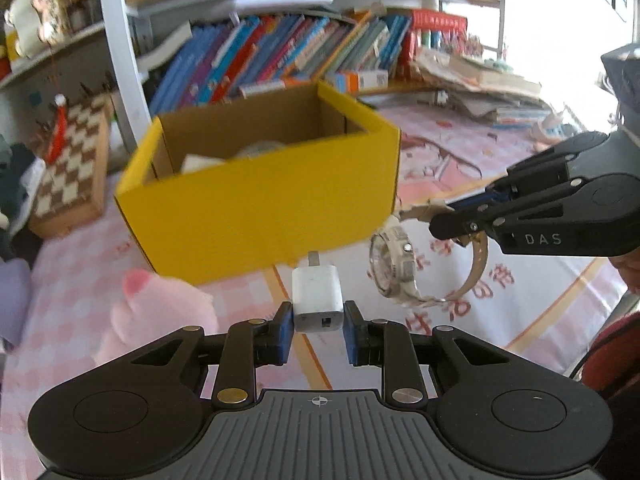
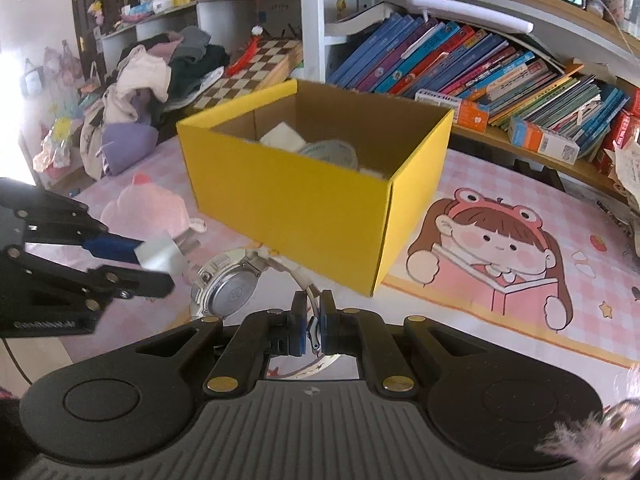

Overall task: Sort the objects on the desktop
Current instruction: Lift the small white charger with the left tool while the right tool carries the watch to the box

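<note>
While left tongs clamp charger | right tongs pinch watch strap

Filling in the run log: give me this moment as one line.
left gripper: shut on white charger | right gripper: shut on watch strap | yellow box: open, ahead, partly filled

The yellow box hides most of its contents: only the tops of a pale block and a round whitish thing show, perhaps a tape roll. In the left wrist view the box is motion-blurred. The book spines are too small to read. The watch strap vanishes between the right gripper's fingers.
</note>
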The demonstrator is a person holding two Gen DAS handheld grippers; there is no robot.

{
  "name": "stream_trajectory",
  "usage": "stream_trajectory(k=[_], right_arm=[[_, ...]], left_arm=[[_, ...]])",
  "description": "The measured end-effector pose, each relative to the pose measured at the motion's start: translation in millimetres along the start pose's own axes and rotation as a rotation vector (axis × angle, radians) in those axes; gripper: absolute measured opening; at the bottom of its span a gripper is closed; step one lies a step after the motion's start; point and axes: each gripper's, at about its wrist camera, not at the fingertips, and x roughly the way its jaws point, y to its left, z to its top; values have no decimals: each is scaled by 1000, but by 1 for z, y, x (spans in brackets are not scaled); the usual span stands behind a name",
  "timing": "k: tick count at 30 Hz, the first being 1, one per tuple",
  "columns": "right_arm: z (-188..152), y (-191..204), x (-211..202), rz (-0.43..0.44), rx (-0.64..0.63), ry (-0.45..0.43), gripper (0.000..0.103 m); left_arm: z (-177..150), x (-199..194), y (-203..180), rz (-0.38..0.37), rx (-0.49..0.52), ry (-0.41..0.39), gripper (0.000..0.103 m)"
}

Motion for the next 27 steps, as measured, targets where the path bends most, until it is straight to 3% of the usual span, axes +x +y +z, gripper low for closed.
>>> stream_trajectory(k=[6, 16, 22, 27], right_arm=[[24, -6, -14, -1, 17, -60, 6], [79, -15, -25, -5, -67, -181, 6], [114, -25, -9, -21, -137, -216, 6], [137, -36, 17, -8, -179, -193, 6]], left_arm=[[20, -18, 10, 13, -5, -78, 24], [66, -26, 22, 47, 58, -202, 24], [89, -11, 35, 67, 61, -223, 24], [104, 9, 47, 96, 63, -205, 24]])
